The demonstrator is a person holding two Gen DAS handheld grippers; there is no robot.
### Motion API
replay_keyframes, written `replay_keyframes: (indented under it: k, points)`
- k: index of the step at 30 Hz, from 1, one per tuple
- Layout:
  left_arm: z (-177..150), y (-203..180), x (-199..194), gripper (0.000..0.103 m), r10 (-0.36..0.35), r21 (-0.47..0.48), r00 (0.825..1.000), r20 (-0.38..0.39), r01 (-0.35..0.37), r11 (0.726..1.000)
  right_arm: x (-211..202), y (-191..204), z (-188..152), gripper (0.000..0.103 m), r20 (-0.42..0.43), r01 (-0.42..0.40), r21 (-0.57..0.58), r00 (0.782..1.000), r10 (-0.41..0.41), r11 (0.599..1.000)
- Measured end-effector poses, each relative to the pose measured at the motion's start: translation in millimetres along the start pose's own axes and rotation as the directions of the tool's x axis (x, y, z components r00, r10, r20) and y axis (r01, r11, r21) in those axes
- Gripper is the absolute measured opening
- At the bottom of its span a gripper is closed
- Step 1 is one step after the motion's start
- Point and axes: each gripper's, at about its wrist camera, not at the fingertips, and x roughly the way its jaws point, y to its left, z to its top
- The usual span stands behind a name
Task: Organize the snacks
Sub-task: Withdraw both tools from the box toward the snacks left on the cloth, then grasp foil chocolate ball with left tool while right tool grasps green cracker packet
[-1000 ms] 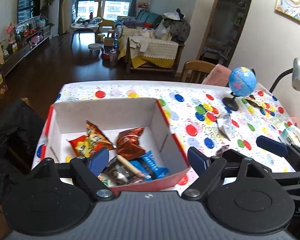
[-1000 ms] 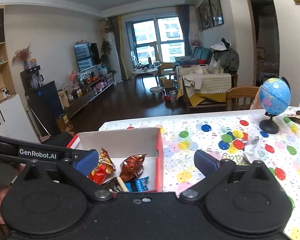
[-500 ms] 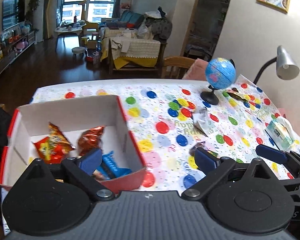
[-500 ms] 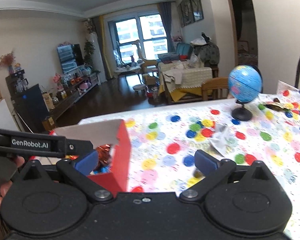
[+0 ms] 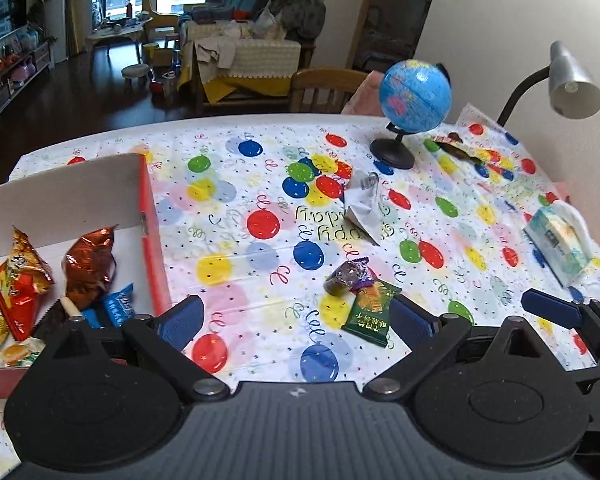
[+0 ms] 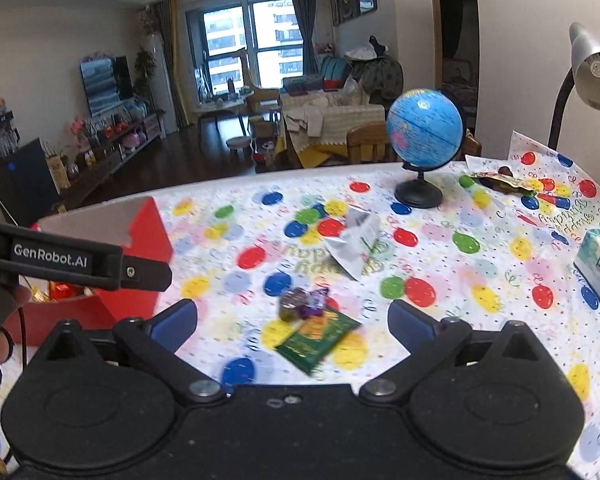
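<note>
Lettering "GenRobot.AI" on left gripper (image 6: 76, 258), both jaws wide and empty, green snack packet (image 5: 371, 312) with unreadable print

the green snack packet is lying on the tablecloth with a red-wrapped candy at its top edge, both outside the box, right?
Not quite: the candy at the top edge of the green snack packet has a purple wrapper, not red. The left wrist view shows it clearly. Both do lie on the tablecloth, outside the box.
</note>
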Motion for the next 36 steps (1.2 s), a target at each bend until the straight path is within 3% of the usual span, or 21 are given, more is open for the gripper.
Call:
replay_keyframes:
  k: [7, 18, 32, 34, 36]
  points:
    - [2, -18, 34, 0.1, -0.008, -0.036, 0.999, -0.051, 0.006, 0.999, 29, -22, -6, 0.101, -0.049, -0.017, -0.036, 0.999, 0.015, 0.999]
    - [2, -12, 71, 0.099, 0.147, -0.021, 0.987, -0.059, -0.148, 0.989, 100, -29, -17, 0.098, -0.166, -0.023, -0.045, 0.986, 0.016, 0.999]
    - [9, 0, 88, 0.099, 0.224, -0.005, 0.973, -0.058, -0.225, 0.974, 156, -15, -22, 0.093, -0.241, 0.062, -0.015, 0.968, -0.064, 0.998]
    - [9, -2, 91, 0.099, 0.233, 0.004, 0.971, -0.053, -0.233, 0.973, 158, -11, -23, 0.091, -0.24, 0.088, -0.027, 0.967, -0.092, 0.996]
    - [10, -4, 94, 0.099, 0.231, 0.015, 0.972, -0.052, -0.23, 0.973, 161, -8, -25, 0.083, -0.252, 0.087, -0.036, 0.963, -0.093, 0.996]
